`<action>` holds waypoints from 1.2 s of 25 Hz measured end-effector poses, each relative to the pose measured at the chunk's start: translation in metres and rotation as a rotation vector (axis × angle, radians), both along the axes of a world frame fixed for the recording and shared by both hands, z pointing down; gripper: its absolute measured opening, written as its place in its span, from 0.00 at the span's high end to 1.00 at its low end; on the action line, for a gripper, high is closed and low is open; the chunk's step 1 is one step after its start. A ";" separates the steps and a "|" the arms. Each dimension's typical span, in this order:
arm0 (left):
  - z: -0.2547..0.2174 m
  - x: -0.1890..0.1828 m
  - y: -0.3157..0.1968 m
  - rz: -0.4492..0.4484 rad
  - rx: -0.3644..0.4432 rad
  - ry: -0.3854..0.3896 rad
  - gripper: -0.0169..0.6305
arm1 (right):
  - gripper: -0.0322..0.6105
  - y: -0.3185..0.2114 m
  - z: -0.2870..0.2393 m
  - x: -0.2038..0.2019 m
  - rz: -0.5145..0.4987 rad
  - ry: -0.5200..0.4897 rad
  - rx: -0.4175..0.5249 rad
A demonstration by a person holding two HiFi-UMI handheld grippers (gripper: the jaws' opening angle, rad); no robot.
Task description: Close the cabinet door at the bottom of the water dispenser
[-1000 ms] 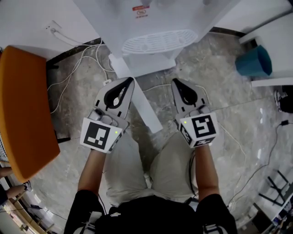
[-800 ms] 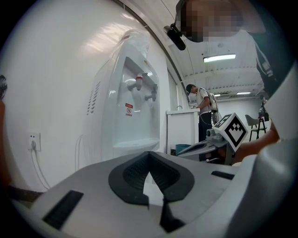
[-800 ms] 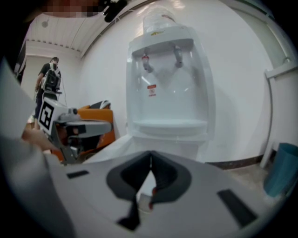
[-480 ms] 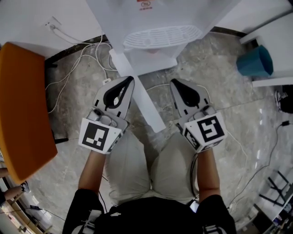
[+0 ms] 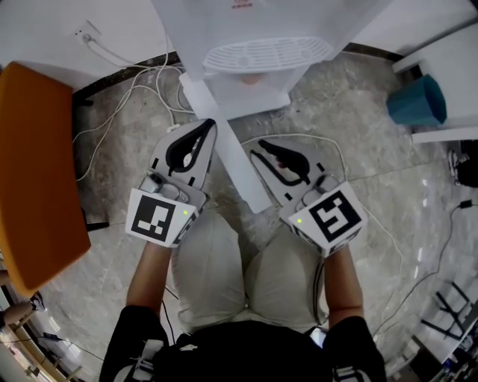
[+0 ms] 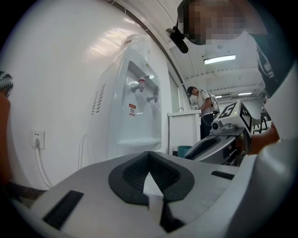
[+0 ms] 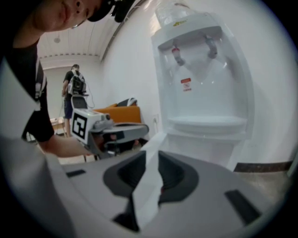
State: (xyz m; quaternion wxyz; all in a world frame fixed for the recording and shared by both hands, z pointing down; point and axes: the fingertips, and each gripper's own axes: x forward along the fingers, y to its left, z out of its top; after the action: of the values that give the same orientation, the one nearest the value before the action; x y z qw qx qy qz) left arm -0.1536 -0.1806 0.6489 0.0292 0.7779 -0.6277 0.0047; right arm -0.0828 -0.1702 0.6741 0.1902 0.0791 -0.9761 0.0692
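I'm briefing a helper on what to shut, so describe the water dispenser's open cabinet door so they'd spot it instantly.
Find the white water dispenser against the wall, with its slotted drip tray. Below that tray, the cabinet door is a flat white panel swung out over the grey floor. Unlike the thin white cables beside it, it is broad and straight-edged.

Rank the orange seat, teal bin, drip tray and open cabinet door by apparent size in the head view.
1. orange seat
2. cabinet door, seen edge-on, and drip tray: about alike
3. teal bin, smallest
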 end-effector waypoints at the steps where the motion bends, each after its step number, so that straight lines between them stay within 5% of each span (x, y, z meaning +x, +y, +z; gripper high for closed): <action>1: 0.001 -0.001 0.000 -0.003 -0.001 -0.004 0.96 | 0.79 0.006 0.000 -0.002 -0.026 0.003 -0.002; 9: 0.004 -0.003 -0.003 -0.018 -0.022 -0.043 0.96 | 0.54 0.039 0.008 -0.013 -0.154 0.059 0.040; 30: 0.016 0.007 -0.002 -0.007 -0.024 -0.028 0.96 | 0.50 0.048 0.027 -0.007 -0.164 0.157 0.109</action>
State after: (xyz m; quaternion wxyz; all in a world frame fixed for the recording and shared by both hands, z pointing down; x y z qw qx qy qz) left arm -0.1471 -0.1829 0.6649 0.0299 0.7752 -0.6306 0.0230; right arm -0.0896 -0.1220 0.7008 0.2664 0.0143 -0.9637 -0.0064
